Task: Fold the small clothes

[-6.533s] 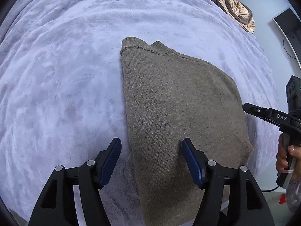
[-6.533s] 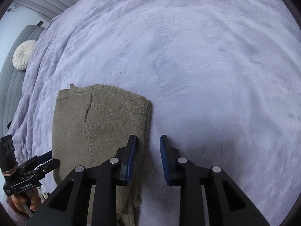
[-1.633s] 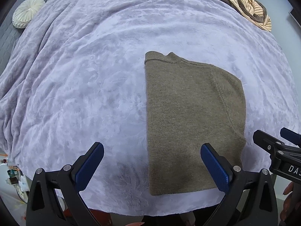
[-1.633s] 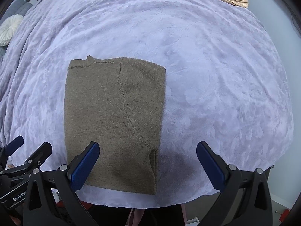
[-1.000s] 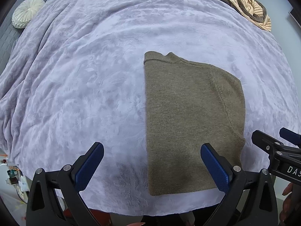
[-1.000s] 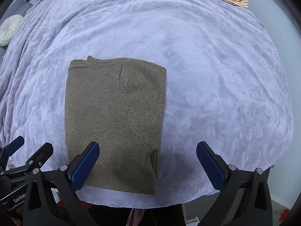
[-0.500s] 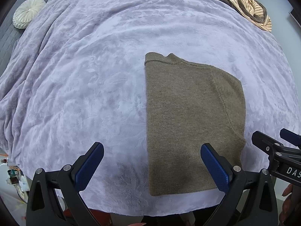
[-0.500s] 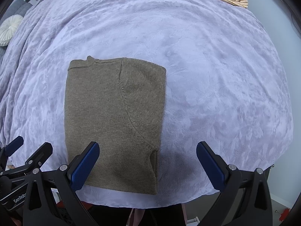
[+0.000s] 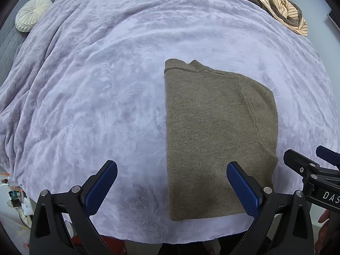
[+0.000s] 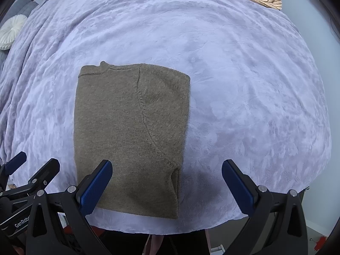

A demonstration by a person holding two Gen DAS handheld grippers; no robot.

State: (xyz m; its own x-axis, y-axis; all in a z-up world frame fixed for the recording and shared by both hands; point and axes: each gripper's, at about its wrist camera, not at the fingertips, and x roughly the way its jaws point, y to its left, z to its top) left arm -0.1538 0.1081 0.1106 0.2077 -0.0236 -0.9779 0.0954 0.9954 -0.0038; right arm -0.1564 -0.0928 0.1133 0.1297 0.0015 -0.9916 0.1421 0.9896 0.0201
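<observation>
Blue-padded fingers [image 9: 101,188] of the left gripper [image 9: 172,187] stood spread wide and held nothing, poised above the near edge of a bed; the fingers [image 10: 96,186] of the right gripper [image 10: 167,184] were parted just as widely and equally empty. In the left wrist view, the right gripper [image 9: 314,165] showed at the right edge, with part of the person's hand [image 9: 325,238] below it. In the right wrist view, the left gripper [image 10: 27,174] sat at the lower left.

Beyond the fingers lay the olive-brown knitted sweater [image 10: 129,131], folded into a neat upright rectangle and resting flat on the lavender plush blanket [image 10: 244,85]. Its near hem sat close to the blanket's near edge, and its ribbed collar [image 9: 182,67] marked the far left corner. A curved sleeve seam [image 10: 146,119] ran down the top layer. In the left wrist view the sweater [image 9: 216,136] lay mostly between the two fingers, its right part passing behind the right-hand one. Neither gripper touched it.

Farther back, a round white pleated cushion [image 9: 31,19] rested at the far left beside grey quilted upholstery [image 9: 8,40]. At the far right corner lay a heap of clothes [image 9: 280,8], a cream striped garment among brown ones.
</observation>
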